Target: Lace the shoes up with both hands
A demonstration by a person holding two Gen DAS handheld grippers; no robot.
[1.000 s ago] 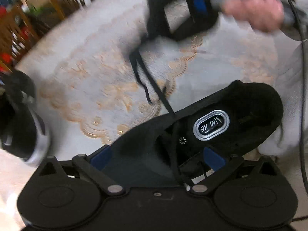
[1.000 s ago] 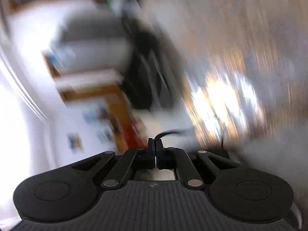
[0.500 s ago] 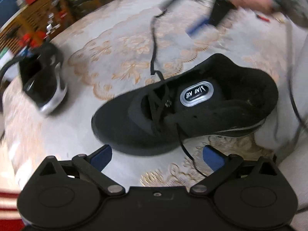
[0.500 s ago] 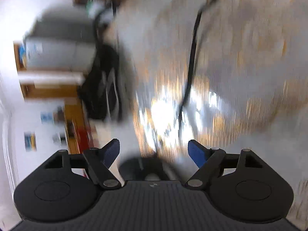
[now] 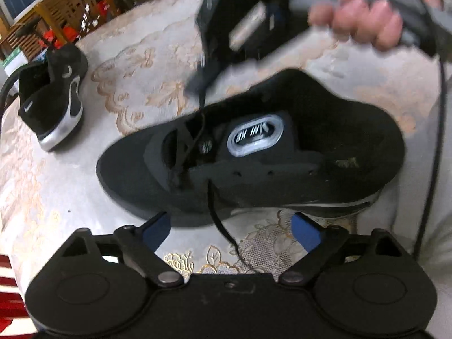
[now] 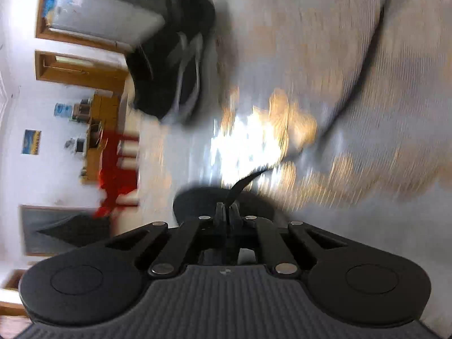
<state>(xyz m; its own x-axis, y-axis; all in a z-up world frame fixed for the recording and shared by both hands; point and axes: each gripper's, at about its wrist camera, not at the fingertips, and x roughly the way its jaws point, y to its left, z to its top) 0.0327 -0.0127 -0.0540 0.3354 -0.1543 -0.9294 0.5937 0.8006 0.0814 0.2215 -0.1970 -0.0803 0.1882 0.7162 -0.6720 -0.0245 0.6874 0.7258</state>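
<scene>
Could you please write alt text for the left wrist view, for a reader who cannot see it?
A black shoe lies on its side on a lace tablecloth, one lace end trailing between the closing left gripper's blue fingers. Above, the right gripper pinches the other lace; a second shoe sits far left.

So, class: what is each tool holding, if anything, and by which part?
The right tool is shut on the black shoelace, pinched where it rises from the near shoe. The left tool holds nothing; its jaws are closing around the other lace strand.

Place: a home dining room
Worktop (image 5: 84,197): lace-patterned cloth
Behind: wooden chairs (image 5: 70,2)
Walls: wooden door frames (image 6: 82,70), water dispenser (image 6: 62,110)
</scene>
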